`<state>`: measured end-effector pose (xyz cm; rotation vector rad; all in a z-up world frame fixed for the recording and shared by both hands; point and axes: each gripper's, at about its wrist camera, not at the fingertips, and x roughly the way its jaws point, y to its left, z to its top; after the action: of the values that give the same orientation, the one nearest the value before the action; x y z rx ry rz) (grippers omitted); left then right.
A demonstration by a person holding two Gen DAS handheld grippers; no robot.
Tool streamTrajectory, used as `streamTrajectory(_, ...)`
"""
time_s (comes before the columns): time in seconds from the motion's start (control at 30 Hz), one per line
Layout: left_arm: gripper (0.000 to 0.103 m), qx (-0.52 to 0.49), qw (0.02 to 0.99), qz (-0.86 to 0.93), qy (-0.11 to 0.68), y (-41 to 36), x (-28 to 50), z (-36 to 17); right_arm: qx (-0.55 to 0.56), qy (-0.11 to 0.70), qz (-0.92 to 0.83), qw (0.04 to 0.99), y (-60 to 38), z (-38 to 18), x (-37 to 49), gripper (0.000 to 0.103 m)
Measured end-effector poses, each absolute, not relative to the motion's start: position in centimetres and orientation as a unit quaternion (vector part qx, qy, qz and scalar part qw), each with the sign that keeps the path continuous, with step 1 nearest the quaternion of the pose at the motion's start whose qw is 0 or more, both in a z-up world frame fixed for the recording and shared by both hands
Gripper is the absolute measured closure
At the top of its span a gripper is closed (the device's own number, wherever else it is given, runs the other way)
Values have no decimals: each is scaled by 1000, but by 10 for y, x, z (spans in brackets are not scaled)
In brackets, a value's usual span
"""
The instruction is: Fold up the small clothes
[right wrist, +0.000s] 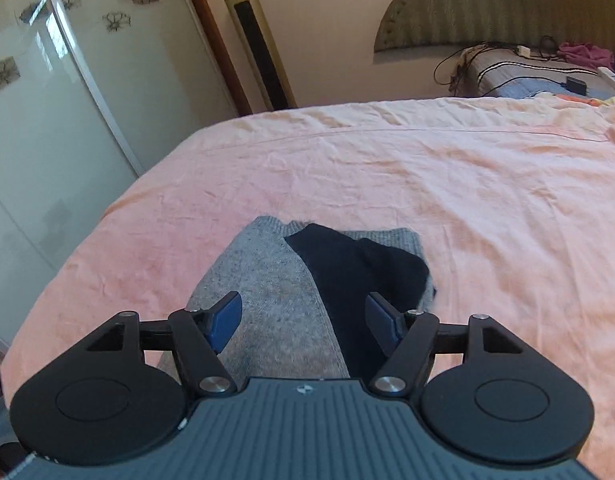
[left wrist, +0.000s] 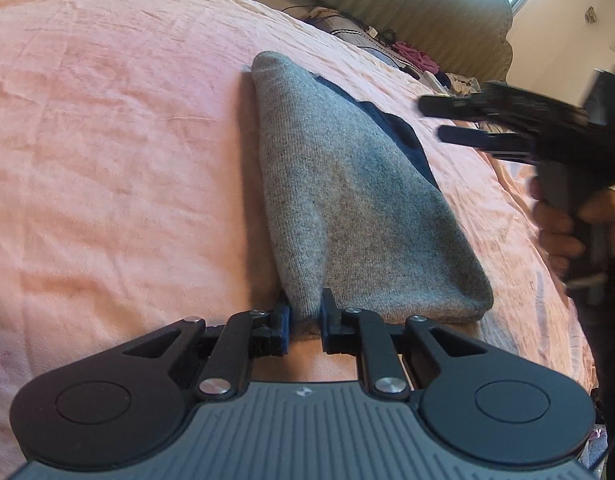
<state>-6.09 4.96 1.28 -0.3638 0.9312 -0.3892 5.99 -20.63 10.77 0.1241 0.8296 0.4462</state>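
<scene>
My left claw (left wrist: 305, 314) pinches the near corner of the grey knit (left wrist: 347, 200), mid-frame on the pink sheet (left wrist: 107, 160), anchoring it, while my right claw (right wrist: 303, 316) hangs spread above, empty.

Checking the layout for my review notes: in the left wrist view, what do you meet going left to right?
Bare pink bedsheet → grey knit garment, pinched by the left tongs → dark cloth → right tongs, open.

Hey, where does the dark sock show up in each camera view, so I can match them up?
Left wrist view: the dark sock peeks out behind the grey knit garment, right of centre.
Right wrist view: dark sock lies on the grey garment, centre.
Shared landmark: the padded headboard.
</scene>
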Motion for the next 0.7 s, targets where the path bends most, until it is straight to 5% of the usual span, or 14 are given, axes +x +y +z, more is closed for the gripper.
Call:
streamTrajectory(0.13, 88, -186, 858, -187, 440, 54, -61, 10, 28, 420, 203, 884, -207, 60, 79, 34)
streamTrajectory(0.3, 88, -183, 859, -194, 437, 56, -60, 9, 37, 441, 162, 882, -208, 76, 81, 49)
streamTrajectory(0.37, 88, -186, 859, -196, 435, 58, -61, 8, 24, 428, 162, 889, -199, 87, 73, 46)
streamTrajectory(0.47, 88, -191, 859, -198, 432, 59, -63, 7, -3, 448, 154, 881, -196, 71, 80, 36)
streamTrajectory(0.53, 88, -190, 860, -199, 430, 59, -63, 7, 9, 458, 126, 880, -208, 57, 93, 9)
streamTrajectory(0.57, 88, -190, 860, -199, 430, 59, -64, 7, 51, 471, 126, 872, -218, 57, 98, 14)
streamTrajectory(0.6, 88, -191, 860, -199, 429, 60, -64, 6, 68, 468, 132, 871, -219, 64, 97, 30)
streamTrajectory(0.7, 88, -187, 864, -202, 421, 60, -67, 5, 19, 426, 144, 893, -190, 90, 87, 35)
